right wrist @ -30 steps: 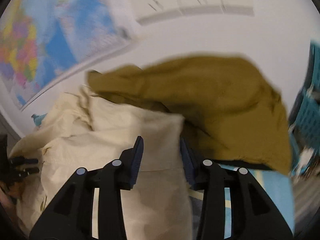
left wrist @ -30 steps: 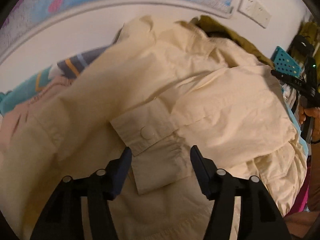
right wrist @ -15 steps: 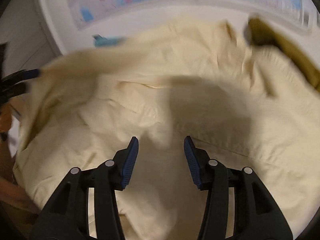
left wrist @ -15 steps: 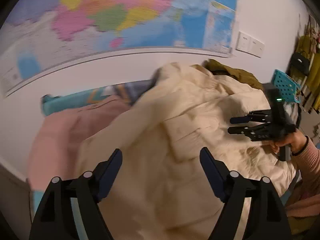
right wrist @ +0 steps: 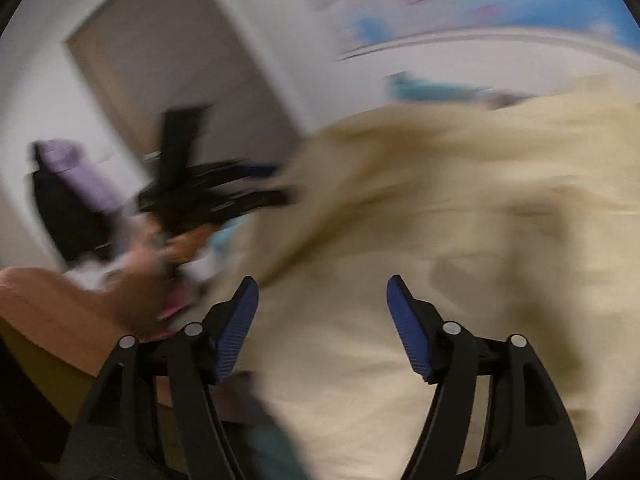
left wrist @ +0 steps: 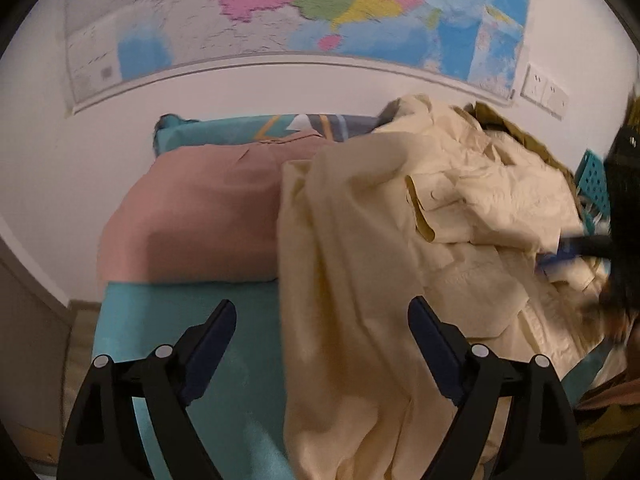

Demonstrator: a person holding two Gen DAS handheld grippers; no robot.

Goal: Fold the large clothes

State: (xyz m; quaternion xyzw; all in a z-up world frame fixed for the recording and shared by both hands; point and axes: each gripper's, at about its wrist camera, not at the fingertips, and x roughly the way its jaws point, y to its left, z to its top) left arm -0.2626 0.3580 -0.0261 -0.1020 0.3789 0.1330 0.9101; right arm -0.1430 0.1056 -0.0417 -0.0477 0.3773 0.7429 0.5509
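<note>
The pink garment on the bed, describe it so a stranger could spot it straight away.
Below the wall map, a teal-covered bed runs along the white wall. The pink garment lies smooth at its far end, left of the crumpled cream jacket, the only pink piece there.

Dim warm light, heavy motion blur

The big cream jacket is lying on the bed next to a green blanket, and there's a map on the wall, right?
Nearly. The blanket beside the cream jacket is pink, not green; the left wrist view shows it. The jacket does lie on the bed, and the map is on the wall.
</note>
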